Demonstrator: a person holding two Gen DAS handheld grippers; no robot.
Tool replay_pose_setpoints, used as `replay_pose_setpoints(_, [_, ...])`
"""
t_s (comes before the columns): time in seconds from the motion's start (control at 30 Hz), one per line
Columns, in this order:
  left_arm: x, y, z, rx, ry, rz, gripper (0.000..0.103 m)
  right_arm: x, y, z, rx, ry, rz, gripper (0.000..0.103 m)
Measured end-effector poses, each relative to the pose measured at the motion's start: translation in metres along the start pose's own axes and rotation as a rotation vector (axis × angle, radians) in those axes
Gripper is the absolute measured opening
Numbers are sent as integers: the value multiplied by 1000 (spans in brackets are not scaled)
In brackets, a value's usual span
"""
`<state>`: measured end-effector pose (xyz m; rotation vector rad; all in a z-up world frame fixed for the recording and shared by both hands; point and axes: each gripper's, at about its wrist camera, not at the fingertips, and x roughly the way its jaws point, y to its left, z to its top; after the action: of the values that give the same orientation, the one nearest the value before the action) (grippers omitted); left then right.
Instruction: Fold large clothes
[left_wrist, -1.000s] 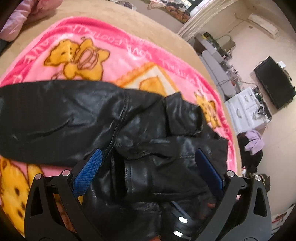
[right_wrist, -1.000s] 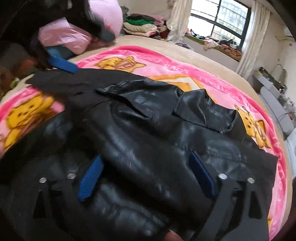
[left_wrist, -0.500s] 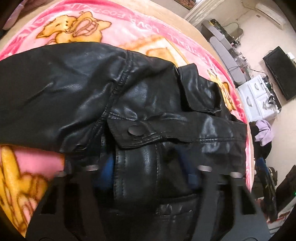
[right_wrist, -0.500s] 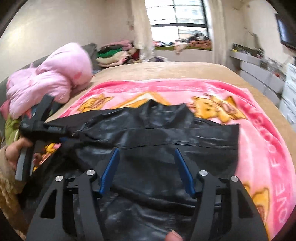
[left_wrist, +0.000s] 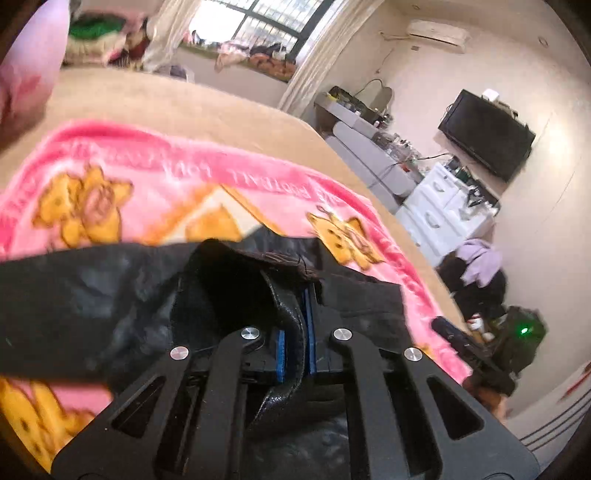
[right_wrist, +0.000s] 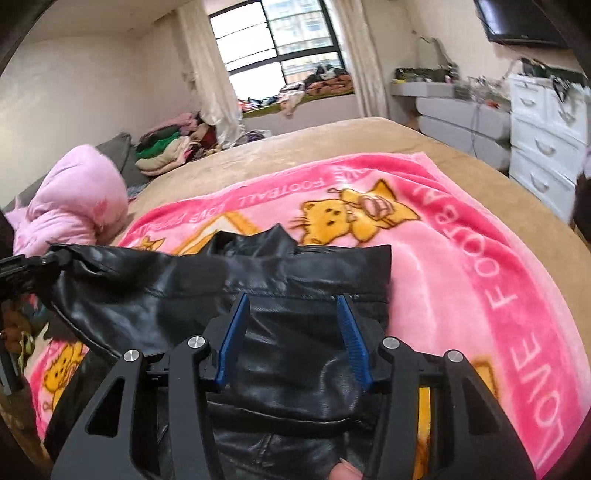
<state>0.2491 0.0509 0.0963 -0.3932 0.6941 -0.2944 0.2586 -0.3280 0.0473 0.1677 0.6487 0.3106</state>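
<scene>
A black leather jacket lies spread on a pink cartoon blanket on the bed. My left gripper is shut on a fold of the jacket's edge and holds it raised off the blanket. In the right wrist view the left gripper shows at the far left, with the leather stretched from it. My right gripper sits low over the jacket's near right part, jaws closing. Leather bulges between its blue pads, which stand apart from it.
A pink puffy coat lies at the bed's left, and a pile of folded clothes sits behind it. White drawers and grey boxes stand to the right of the beige bed. A person's fingertip shows at the bottom edge.
The left gripper went from wide open to shut on a jacket fold and rose with it. The right gripper swung across the jacket and its jaws narrowed.
</scene>
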Motion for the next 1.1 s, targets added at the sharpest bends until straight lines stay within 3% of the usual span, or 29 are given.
replay_pose_setpoints(0.1, [14,25,-6,-32,34,29,3,11,-2,0,9,24,-1,48])
replay_pose_setpoints(0.23, [49,61,-23,-80,136,54,3,32,6,-1,-2,86,19,48])
replay_pose_setpoints(0.47, [67,92,-50,-55,198,160,5,72,-9,-12,24,216,-35,46])
replay_pose_setpoints(0.5, [69,95,-53,-57,205,164,5,74,-13,-14,31,222,-43,46])
replay_pose_setpoints(0.57, [72,103,-61,-73,210,159,6,79,-28,-17,73,250,-73,32])
replay_pose_setpoints(0.67, [74,112,-68,-96,204,140,7,86,-47,-23,174,280,-37,28])
replay_pose_setpoints(0.8, [76,115,-68,-121,206,124,7,87,-50,-26,202,284,-33,28])
replay_pose_setpoints(0.9, [65,108,-64,-118,193,126,17,78,-44,-22,178,261,-32,32])
replay_pose_setpoints(0.97, [50,101,-59,-121,166,105,19,64,-35,-18,143,234,-24,42])
replay_pose_setpoints(1.0, [43,96,-57,-112,152,121,26,58,-30,-16,125,218,-17,45])
replay_pose_setpoints(1.07, [28,83,-53,-66,116,228,45,45,-16,-17,72,193,-19,49])
replay_pose_setpoints(1.1, [20,75,-52,-32,90,267,45,42,-12,-17,53,190,-18,49])
